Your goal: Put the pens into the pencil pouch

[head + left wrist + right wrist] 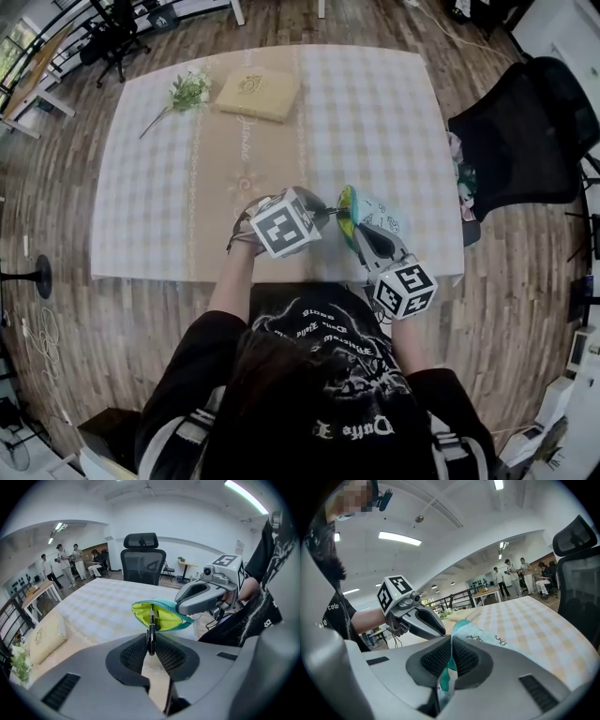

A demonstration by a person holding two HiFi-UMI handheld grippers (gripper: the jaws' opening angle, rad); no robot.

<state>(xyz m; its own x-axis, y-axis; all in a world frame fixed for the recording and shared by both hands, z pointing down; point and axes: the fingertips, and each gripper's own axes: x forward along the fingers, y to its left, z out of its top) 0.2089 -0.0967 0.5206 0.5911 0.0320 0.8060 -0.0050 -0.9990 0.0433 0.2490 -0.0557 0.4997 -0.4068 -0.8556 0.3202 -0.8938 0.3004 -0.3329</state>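
The left claw (150, 645) is clenched on a black pen (151, 629), gripping it near one end. The pen runs straight out along the jaws, and its far end reaches into the open mouth of a teal pouch (169, 620) with a bright yellow-green lining.

The right claw (451, 654) is clamped shut on the teal edge of that pouch and holds it up with the opening turned toward the other claw. The rest of the fabric, printed with black lettering, trails away beyond the jaws.

In the head view the two claws meet over the near edge of the counter (375, 112), which is covered with a pale checked cloth. The person stands close against that edge.

Well apart at the far side lie a tan book (258, 92) and, just beside it, a sprig of flowers (187, 91). A black office chair (525, 141) stands past the counter's right side on the wooden floor.
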